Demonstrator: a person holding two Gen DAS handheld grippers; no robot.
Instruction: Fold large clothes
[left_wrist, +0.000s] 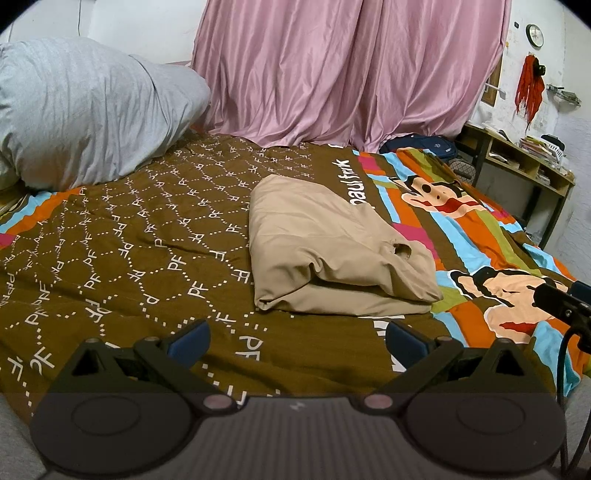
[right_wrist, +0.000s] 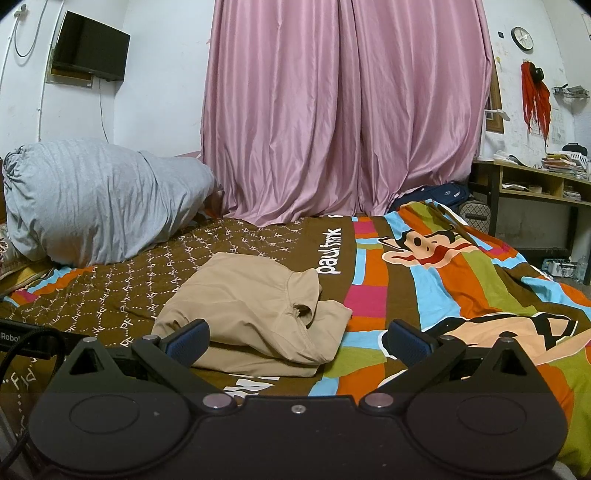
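A beige garment (left_wrist: 332, 251) lies folded into a thick bundle on the patterned bedspread (left_wrist: 129, 240). It also shows in the right wrist view (right_wrist: 258, 310), just ahead of the left fingertip. My left gripper (left_wrist: 297, 338) is open and empty, held a little short of the bundle's near edge. My right gripper (right_wrist: 297, 341) is open and empty, close to the bundle's near right corner. Part of the right gripper (left_wrist: 565, 302) shows at the right edge of the left wrist view.
A large grey pillow (left_wrist: 81, 110) lies at the back left of the bed. Pink curtains (left_wrist: 351, 74) hang behind the bed. A wooden shelf unit (left_wrist: 517, 162) with clutter stands at the right. A dark bag (right_wrist: 436, 194) lies by the curtain. A TV (right_wrist: 88, 46) hangs on the wall.
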